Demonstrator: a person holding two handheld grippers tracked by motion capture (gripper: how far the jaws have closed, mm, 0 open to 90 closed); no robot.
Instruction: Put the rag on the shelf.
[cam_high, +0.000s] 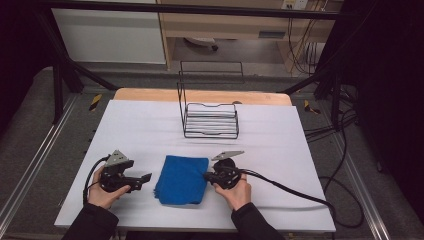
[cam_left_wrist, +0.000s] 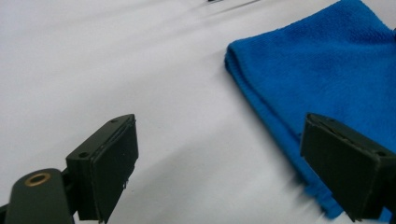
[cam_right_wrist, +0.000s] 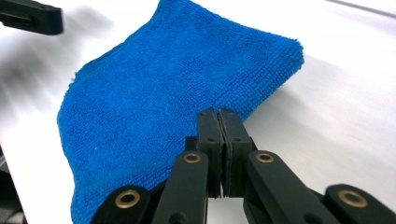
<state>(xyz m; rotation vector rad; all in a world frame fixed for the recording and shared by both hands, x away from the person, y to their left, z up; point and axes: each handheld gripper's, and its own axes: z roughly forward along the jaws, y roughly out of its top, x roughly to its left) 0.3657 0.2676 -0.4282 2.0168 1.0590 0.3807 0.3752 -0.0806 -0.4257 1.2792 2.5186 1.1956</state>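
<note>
A folded blue cloth (cam_high: 182, 179) lies flat on the white table cover (cam_high: 140, 130), between my two grippers. My left gripper (cam_high: 145, 179) is just left of the cloth and open. In the left gripper view its jaws (cam_left_wrist: 219, 130) stand wide apart with nothing between them, and the cloth's (cam_left_wrist: 322, 70) near edge lies behind the right jaw. My right gripper (cam_high: 206, 176) is shut, with its tips at the cloth's right edge. In the right gripper view its pads (cam_right_wrist: 219, 119) press together over the cloth's (cam_right_wrist: 163, 93) edge, and no fabric shows between them.
A black wire rack (cam_high: 210, 117) stands at the back middle of the table, well beyond the cloth. A thick black cable (cam_high: 290, 190) trails from my right gripper across the table's right side and over its edge. Open white surface lies between cloth and rack.
</note>
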